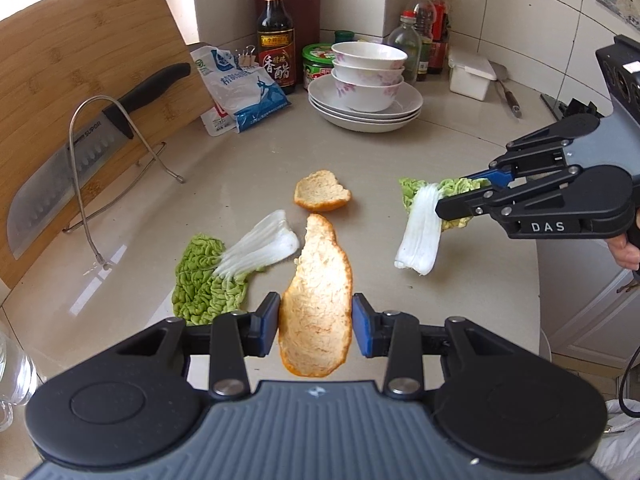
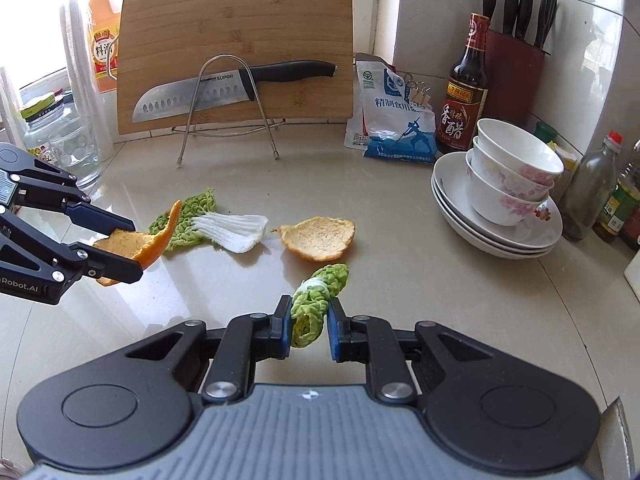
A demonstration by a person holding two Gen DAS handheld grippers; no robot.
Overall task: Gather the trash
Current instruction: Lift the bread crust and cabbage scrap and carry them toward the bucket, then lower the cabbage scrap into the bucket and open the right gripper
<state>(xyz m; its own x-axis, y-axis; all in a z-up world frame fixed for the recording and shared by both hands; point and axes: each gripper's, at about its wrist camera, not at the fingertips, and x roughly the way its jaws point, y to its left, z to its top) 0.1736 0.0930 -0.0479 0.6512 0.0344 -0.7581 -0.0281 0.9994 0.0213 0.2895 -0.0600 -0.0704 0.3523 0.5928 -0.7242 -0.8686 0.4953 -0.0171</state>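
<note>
My left tool [image 1: 315, 316] grips a peel [image 1: 318, 300], my right tool [image 2: 308, 320] a leaf [image 2: 314, 304]; both grips look thin, so either may drop onto the desk [image 1: 460, 152].

We note a glossy, smooth countertop [image 1: 248, 160], seemingly polished stone. Cutting board [image 2: 240, 20]: matt bamboo-like wood. Knife [image 2: 192, 96]: brushed metal blade, black plastic handle. Bowls [image 2: 516, 168]: glazed ceramic. Orange peel [image 1: 316, 300]: rough, pithy inside. Grippers: matt black plastic.
</note>
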